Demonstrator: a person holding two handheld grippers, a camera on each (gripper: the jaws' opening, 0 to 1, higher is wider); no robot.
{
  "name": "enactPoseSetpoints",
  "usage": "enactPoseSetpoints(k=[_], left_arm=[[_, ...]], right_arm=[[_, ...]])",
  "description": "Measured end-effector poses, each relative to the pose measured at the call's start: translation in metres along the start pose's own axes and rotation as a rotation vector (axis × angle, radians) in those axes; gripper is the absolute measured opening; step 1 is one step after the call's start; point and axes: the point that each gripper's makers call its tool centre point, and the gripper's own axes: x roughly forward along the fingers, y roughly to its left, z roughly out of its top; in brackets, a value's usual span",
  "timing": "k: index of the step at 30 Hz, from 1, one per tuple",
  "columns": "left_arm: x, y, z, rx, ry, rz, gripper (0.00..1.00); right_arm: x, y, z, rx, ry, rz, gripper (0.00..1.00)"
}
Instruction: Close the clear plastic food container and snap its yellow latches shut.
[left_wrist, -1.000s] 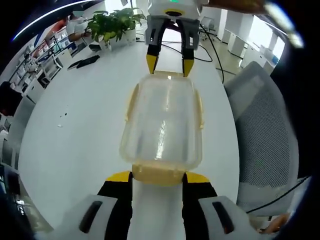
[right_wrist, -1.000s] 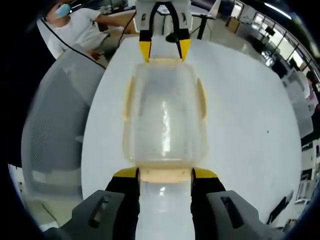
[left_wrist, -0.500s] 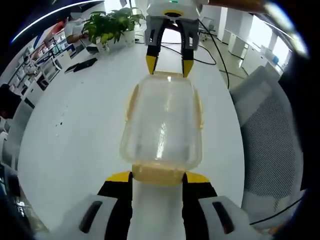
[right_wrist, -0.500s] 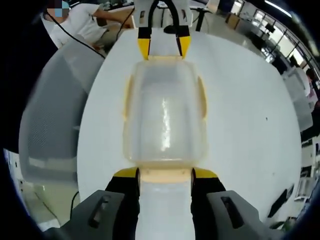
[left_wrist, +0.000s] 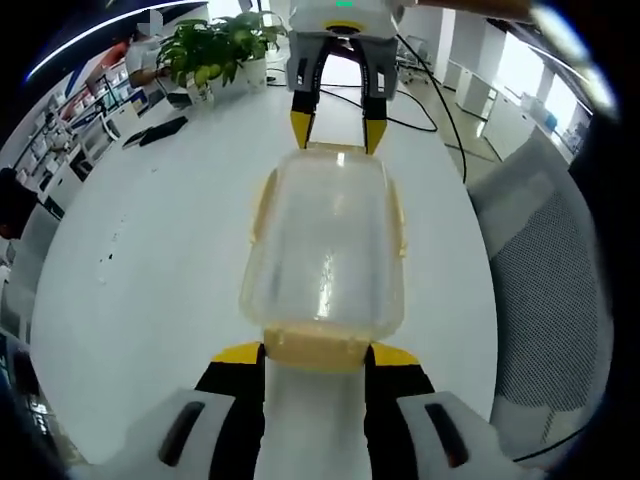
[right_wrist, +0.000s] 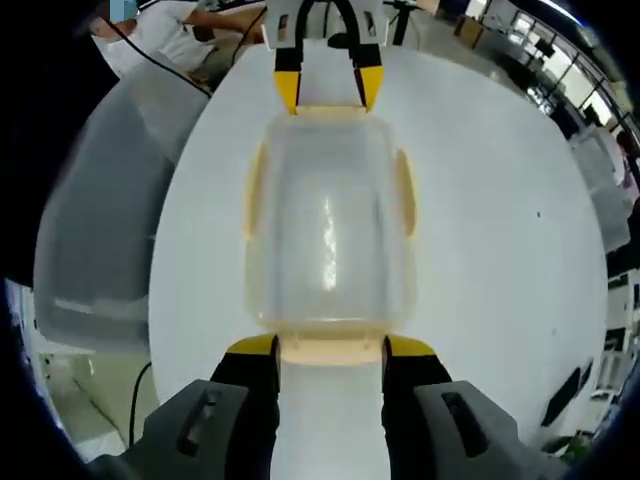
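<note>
A clear plastic container (left_wrist: 325, 240) with its lid on lies lengthwise over the white table (left_wrist: 150, 230). Yellow side latches (left_wrist: 262, 205) lie along its long edges. My left gripper (left_wrist: 316, 352) is shut on the yellow latch at the near end, a jaw on either side. At the far end my right gripper (left_wrist: 338, 125) grips the opposite end the same way. In the right gripper view the container (right_wrist: 328, 230) lies between my right gripper (right_wrist: 330, 348) below and the left gripper (right_wrist: 322, 90) above. Side latches (right_wrist: 404, 190) look flat against the walls.
A grey mesh chair (left_wrist: 560, 280) stands at the table's edge, also seen as the chair (right_wrist: 110, 200) in the right gripper view. A potted plant (left_wrist: 205, 50) and a flat black object (left_wrist: 155, 130) sit at the table's far side. A person in a white shirt (right_wrist: 170, 40) sits beyond.
The table and chair have slid in both views while the container stays fixed between the two grippers, so both hands and the container have moved together. Neither grip has changed.
</note>
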Motion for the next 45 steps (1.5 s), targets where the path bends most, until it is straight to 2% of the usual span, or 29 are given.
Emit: enactPoseSetpoints(k=[20, 38, 39, 41, 42, 44, 45], left_arm=[[0.009, -0.002, 0.008, 0.001, -0.009, -0.016, 0.32], [0.014, -0.006, 0.005, -0.004, -0.016, -0.023, 0.33], [0.015, -0.007, 0.005, -0.003, -0.018, -0.022, 0.33], [0.019, -0.009, 0.004, -0.003, -0.017, -0.026, 0.33], [0.02, -0.01, 0.005, 0.001, -0.017, -0.026, 0.33], [0.021, -0.01, 0.004, 0.017, -0.016, -0.017, 0.33], [0.02, -0.009, 0.005, 0.015, -0.02, -0.017, 0.33]], right_arm=[[-0.001, -0.002, -0.012, -0.001, 0.015, 0.013, 0.37], [0.007, 0.0, -0.019, -0.024, 0.051, 0.009, 0.36], [0.008, 0.001, -0.021, -0.022, 0.061, 0.009, 0.32], [0.011, 0.01, -0.026, -0.021, 0.075, 0.053, 0.13], [0.014, 0.012, -0.024, -0.024, 0.06, 0.053, 0.13], [0.017, 0.006, -0.027, -0.008, 0.066, 0.007, 0.22], [0.018, 0.007, -0.027, 0.002, 0.063, 0.017, 0.2]])
